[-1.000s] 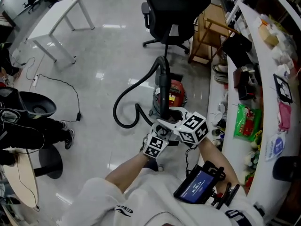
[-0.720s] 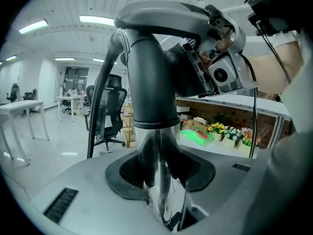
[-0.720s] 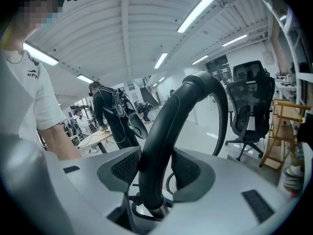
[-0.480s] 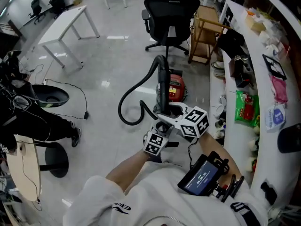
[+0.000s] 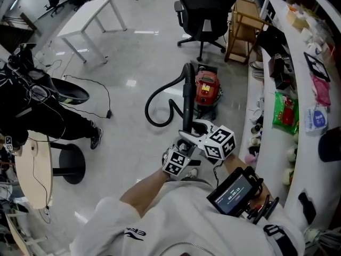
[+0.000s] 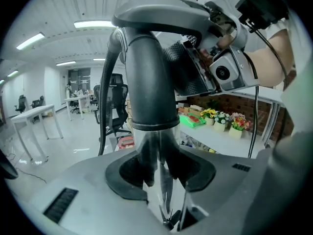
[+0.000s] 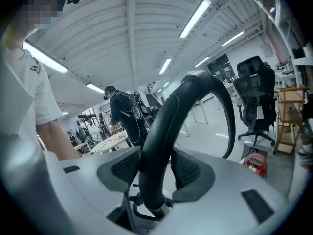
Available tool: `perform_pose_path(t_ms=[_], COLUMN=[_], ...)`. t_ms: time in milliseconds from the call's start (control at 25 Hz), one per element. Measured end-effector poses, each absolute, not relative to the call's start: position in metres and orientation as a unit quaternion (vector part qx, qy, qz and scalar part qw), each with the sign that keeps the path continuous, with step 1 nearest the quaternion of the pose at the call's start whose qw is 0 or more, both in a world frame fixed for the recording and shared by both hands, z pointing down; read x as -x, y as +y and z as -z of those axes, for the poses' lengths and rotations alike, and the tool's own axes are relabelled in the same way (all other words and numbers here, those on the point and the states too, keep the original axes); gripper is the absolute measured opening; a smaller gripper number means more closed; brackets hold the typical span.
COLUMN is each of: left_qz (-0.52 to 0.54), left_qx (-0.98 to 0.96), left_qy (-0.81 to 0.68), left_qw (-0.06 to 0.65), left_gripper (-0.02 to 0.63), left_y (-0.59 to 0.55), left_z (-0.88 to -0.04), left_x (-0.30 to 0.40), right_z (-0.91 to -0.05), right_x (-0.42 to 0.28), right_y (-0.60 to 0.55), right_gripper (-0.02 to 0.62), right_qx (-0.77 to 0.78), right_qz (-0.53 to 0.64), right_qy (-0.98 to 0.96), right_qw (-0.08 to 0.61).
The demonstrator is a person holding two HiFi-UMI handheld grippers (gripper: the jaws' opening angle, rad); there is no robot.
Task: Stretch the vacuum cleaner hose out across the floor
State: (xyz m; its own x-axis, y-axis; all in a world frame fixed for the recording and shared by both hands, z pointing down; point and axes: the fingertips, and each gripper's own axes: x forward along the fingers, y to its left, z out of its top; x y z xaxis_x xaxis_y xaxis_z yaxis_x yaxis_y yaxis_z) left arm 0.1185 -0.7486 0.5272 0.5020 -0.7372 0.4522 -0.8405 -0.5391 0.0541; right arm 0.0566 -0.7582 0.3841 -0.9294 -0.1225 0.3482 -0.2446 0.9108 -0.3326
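The red vacuum cleaner (image 5: 207, 89) stands on the floor in front of me. Its black hose (image 5: 155, 104) curls in a loop to the left and rises to the wand's handle (image 5: 187, 77). In the head view both grippers hold the upright wand near my chest. My left gripper (image 5: 183, 147) is shut on the wand's shiny tube (image 6: 159, 155), the left gripper (image 6: 159, 174) gripping just under the black collar. My right gripper (image 5: 195, 130) sits higher; the right gripper (image 7: 155, 174) is shut on the black curved handle (image 7: 168, 116).
A black office chair (image 5: 205, 8) and a wooden stool (image 5: 246, 21) stand beyond the vacuum. A curved white counter (image 5: 296, 97) crowded with items runs along the right. A white table (image 5: 87, 16), a floor cable (image 5: 102, 96) and a seated person (image 5: 37, 108) are at the left.
Both grippers have drawn the wand back toward me, away from the red vacuum. The gap between them and the vacuum has grown; the hose still loops at the left.
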Motion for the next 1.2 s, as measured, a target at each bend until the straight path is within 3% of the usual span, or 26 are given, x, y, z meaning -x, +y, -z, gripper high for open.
perform_pose_path(t_ms=[1200], left_qz=[-0.176], left_qx=[-0.852], left_qy=[-0.477], left_qw=[0.127], left_gripper=[0.143], left_y=[-0.440], left_z=[-0.529], left_x=[-0.041], right_z=[-0.388], right_x=[0.026], right_y=[-0.440], right_gripper=[0.187], right_qx=[-0.084], right_qz=[-0.159], right_qy=[-0.966], right_qw=[0.187])
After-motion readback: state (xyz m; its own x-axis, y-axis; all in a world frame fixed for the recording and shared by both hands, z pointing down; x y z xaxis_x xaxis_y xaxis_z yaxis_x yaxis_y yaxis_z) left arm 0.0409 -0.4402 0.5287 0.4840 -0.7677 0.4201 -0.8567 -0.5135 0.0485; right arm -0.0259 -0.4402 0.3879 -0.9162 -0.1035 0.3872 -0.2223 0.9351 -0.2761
